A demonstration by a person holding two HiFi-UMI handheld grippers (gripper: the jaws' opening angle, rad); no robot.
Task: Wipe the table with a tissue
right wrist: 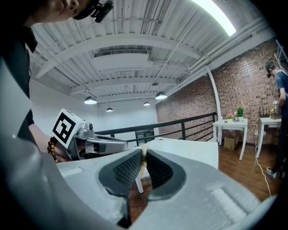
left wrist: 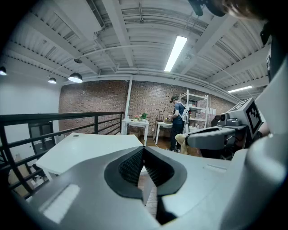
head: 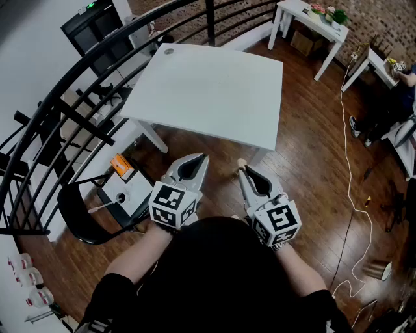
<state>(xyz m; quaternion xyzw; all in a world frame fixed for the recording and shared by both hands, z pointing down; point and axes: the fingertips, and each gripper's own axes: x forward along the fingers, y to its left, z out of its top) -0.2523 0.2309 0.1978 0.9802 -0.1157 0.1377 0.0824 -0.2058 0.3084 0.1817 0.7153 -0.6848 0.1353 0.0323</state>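
The white table (head: 208, 91) stands in front of me on the wood floor, its top bare but for a small round disc (head: 169, 51) at the far left corner. Both grippers hover side by side below its near edge, off the table. My left gripper (head: 203, 157) (left wrist: 144, 150) is shut with nothing between its jaws. My right gripper (head: 241, 168) (right wrist: 144, 153) is shut on a small beige wad of tissue (head: 242, 162) (left wrist: 181, 139) (right wrist: 143, 155) that pokes out at the tips. The table (left wrist: 90, 148) (right wrist: 189, 150) lies just beyond the jaws.
A black railing (head: 97, 71) curves along the left. A black chair (head: 84, 218) and a white box with an orange item (head: 123, 170) sit at lower left. White side tables (head: 312, 19) stand far right, a white cable (head: 351, 182) trails over the floor, and a person (left wrist: 177, 121) works by the shelves.
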